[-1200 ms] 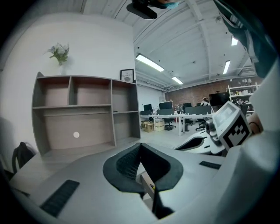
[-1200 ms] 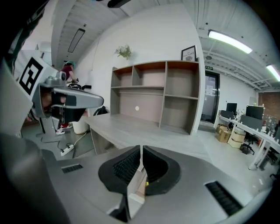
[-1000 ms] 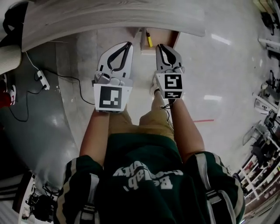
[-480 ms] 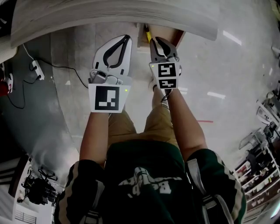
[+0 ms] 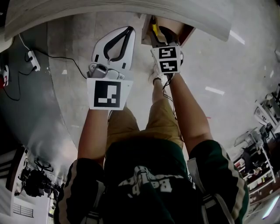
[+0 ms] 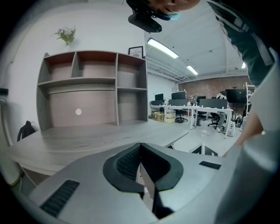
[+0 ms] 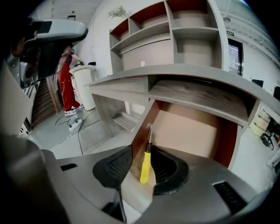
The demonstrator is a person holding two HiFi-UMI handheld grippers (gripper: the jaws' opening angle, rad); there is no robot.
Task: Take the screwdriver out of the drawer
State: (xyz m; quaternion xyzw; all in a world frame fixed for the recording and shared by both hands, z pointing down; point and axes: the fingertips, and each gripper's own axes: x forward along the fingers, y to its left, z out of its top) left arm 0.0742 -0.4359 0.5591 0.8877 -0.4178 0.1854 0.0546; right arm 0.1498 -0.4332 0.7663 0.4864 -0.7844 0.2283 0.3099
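Observation:
A yellow-handled screwdriver (image 7: 145,166) lies in the open wooden drawer (image 7: 188,127) under the desk, along its left wall, tip pointing inward. My right gripper (image 7: 142,152) reaches down into the drawer with its jaws opening; the handle lies between the pads and they do not press on it. In the head view the screwdriver (image 5: 154,29) shows just left of the right gripper (image 5: 162,36), at the drawer (image 5: 177,27). My left gripper (image 5: 129,30) hangs beside the drawer below the desk edge, shut and empty, its tips (image 6: 140,145) touching.
The curved grey desk top (image 5: 109,11) overhangs the drawer. A shelf unit (image 6: 92,87) stands on the desk. A power strip (image 5: 30,56) and cables lie on the floor at left. A person in red (image 7: 68,87) stands by a white bin (image 7: 83,83).
Both grippers have sunk toward the drawer. The right one now reaches in over the screwdriver, while the left stays outside beside it.

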